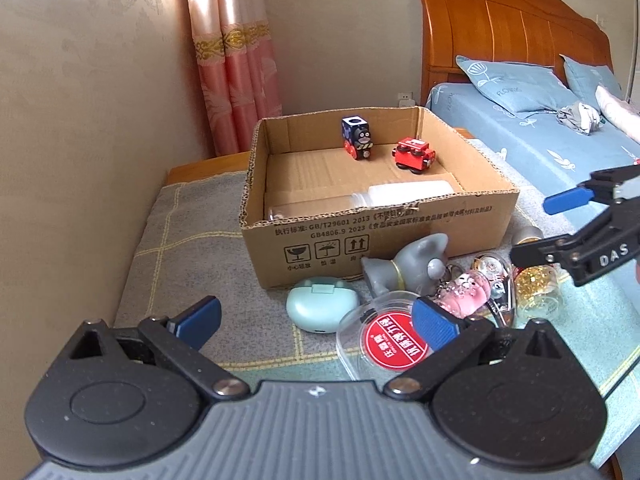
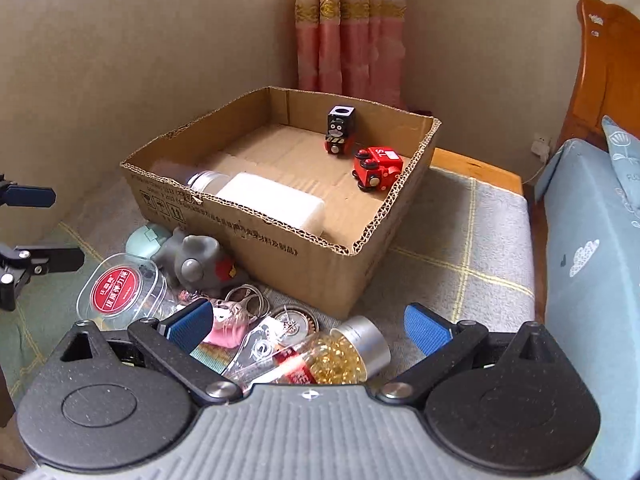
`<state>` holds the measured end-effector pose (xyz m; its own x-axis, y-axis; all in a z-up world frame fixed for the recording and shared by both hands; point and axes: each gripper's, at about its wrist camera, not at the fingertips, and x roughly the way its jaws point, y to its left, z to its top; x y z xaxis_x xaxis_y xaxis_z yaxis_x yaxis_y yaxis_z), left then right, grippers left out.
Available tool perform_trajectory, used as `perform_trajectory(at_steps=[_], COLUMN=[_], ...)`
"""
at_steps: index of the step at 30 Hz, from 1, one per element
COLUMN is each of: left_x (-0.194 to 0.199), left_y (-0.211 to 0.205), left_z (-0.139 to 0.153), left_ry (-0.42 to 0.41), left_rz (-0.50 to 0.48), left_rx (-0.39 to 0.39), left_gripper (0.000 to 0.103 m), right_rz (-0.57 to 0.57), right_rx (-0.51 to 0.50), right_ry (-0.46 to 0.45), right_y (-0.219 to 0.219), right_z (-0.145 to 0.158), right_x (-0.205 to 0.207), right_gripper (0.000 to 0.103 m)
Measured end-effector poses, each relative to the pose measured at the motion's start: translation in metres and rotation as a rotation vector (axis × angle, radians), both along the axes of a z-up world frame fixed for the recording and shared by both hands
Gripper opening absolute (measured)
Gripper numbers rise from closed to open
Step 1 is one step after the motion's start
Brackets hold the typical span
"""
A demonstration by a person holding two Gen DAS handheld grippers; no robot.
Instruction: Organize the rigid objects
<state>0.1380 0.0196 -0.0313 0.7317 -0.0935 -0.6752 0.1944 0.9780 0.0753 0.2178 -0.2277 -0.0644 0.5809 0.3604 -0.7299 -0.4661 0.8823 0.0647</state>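
An open cardboard box [image 1: 400,236] [image 2: 312,256] holds a black toy train [image 1: 358,138] [image 2: 340,134], a red toy car [image 1: 414,154] [image 2: 378,168] and a white-bodied bottle [image 1: 400,196] [image 2: 272,202]. In front of it lie a grey figurine [image 1: 412,268] [image 2: 196,260], a mint case [image 1: 322,304], a clear round tub with a red label [image 1: 380,340] [image 2: 120,290], a pink keychain [image 1: 466,294] and a jar of gold beads [image 1: 534,280] [image 2: 340,356]. My left gripper [image 1: 316,320] is open above the tub and case. My right gripper [image 2: 308,324] is open over the jar.
The pile sits on a grey checked cloth [image 1: 180,240] over a low bench against a beige wall. A bed with blue bedding [image 1: 540,132] and a wooden headboard [image 1: 500,24] stands to the right. Pink curtains [image 1: 236,60] hang behind the box.
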Motion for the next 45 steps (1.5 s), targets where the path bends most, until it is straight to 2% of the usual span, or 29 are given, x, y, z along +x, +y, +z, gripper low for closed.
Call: perform_trajectory(at_steps=[4,9,12,19,25,29,38,44,45], left_x=[-0.002,-0.002,0.000,0.009,0.020,0.019,0.001,0.007,0.008], left_y=[-0.003,-0.004,-0.009,-0.025,-0.034,-0.030,0.003,0.000,0.001], left_z=[-0.001,-0.005,-0.009,-0.021,-0.039,-0.048,-0.051,-0.070,-0.071], left_ry=[0.008,0.022,0.034,0.074,0.122,0.144,0.138,0.183,0.175], left_rz=[-0.012,-0.031,-0.052,-0.087,-0.064,-0.057,-0.043,-0.015,-0.006], left_rx=[-0.002,-0.005,-0.003,-0.029,-0.037,-0.017,-0.006,0.002,-0.021], left_gripper=[0.101,0.101,0.101,0.101,0.101,0.101,0.102,0.103,0.102], right_rz=[0.038,0.041,0.019,-0.091,-0.170,-0.173,-0.172,-0.180,-0.180], right_rx=[0.025,0.027,-0.008,-0.104,-0.115,-0.110,-0.084,-0.078,-0.078], right_ry=[0.084,0.133,0.143,0.083,0.060,0.043,-0.024,-0.037,-0.039], right_y=[0.002,-0.003,0.000,0.019,0.028,0.027,0.026,0.026,0.025], right_z=[-0.012,-0.011,-0.014,-0.028,-0.044,-0.045,-0.050,-0.051,-0.051], right_x=[0.005,-0.024,-0.045,-0.081,-0.089,-0.090,-0.098,-0.099,-0.100], right_gripper=[0.103,0.103,0.103,0.103,0.103,0.103,0.103,0.103,0.103])
